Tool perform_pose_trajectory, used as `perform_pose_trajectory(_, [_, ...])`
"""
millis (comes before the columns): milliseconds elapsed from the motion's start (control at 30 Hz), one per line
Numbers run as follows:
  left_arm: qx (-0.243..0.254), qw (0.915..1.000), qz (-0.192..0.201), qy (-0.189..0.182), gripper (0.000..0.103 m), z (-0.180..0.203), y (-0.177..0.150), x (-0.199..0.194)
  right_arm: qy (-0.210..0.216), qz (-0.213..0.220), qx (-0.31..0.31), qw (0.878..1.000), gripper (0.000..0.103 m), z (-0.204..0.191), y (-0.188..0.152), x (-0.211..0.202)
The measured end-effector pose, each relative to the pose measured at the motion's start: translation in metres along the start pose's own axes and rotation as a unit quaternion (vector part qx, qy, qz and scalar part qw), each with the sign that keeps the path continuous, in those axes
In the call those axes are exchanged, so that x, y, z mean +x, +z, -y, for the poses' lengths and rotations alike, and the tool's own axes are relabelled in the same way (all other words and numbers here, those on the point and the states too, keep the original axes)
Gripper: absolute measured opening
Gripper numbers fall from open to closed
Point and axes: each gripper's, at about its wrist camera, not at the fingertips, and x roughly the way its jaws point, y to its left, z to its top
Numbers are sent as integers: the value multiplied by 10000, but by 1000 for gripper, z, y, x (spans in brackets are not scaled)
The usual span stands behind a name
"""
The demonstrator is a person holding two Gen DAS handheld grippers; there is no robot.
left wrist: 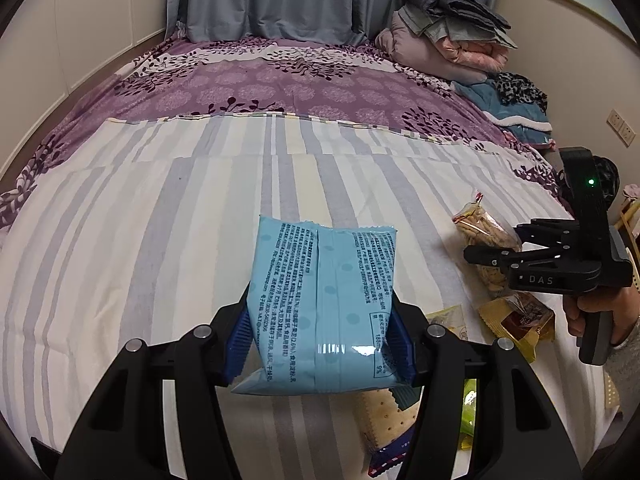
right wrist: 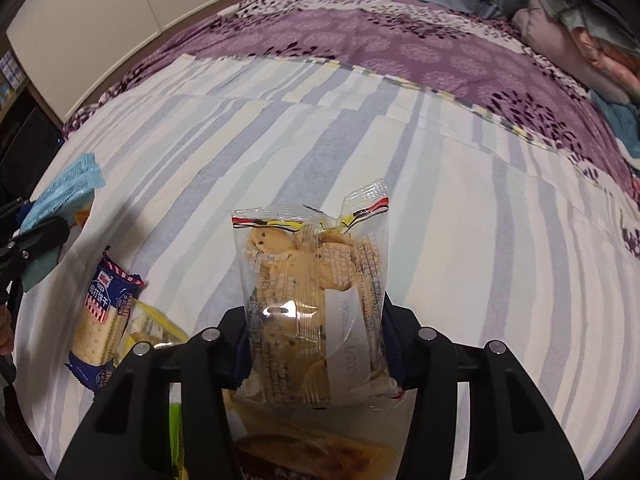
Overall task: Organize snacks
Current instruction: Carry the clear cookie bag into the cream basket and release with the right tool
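Observation:
My left gripper point(left wrist: 318, 344) is shut on a light blue snack pack point(left wrist: 324, 300) and holds it above the striped bed sheet point(left wrist: 160, 220). My right gripper point(right wrist: 316, 336) is shut on a clear bag of cookies point(right wrist: 316, 300), also lifted over the bed. The right gripper point(left wrist: 480, 248) with its cookie bag point(left wrist: 484, 232) shows at the right of the left wrist view. The left gripper point(right wrist: 28, 240) with the blue pack point(right wrist: 60, 192) shows at the left edge of the right wrist view.
A dark blue cracker pack point(right wrist: 102, 320) point(left wrist: 384, 424), yellow packs point(left wrist: 520, 320) point(right wrist: 156, 324), a green pack point(left wrist: 468, 412) and a brown-yellow pack point(right wrist: 312, 456) lie near the bed's near edge. Folded quilts point(left wrist: 448, 32) are stacked at the far right corner.

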Motion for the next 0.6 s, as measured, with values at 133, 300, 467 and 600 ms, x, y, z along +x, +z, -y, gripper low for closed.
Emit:
perform_pose_trajectory(133, [5, 10000, 42, -36, 59, 6, 0, -6, 33, 274, 268, 9993, 51, 11, -6, -25])
perform_pose_trajectory(300, [62, 9999, 108, -91, 59, 17, -2, -16, 45, 528, 350, 9980, 51, 15, -17, -55])
perform_pose_trajectory(467, [105, 9997, 189, -73, 59, 24, -3, -29, 190, 790, 479, 9955, 51, 13, -38, -86])
perform_pose_trajectory(600, [148, 9995, 265, -72, 59, 30, -4, -41, 276, 952, 619, 9932, 51, 14, -62, -110])
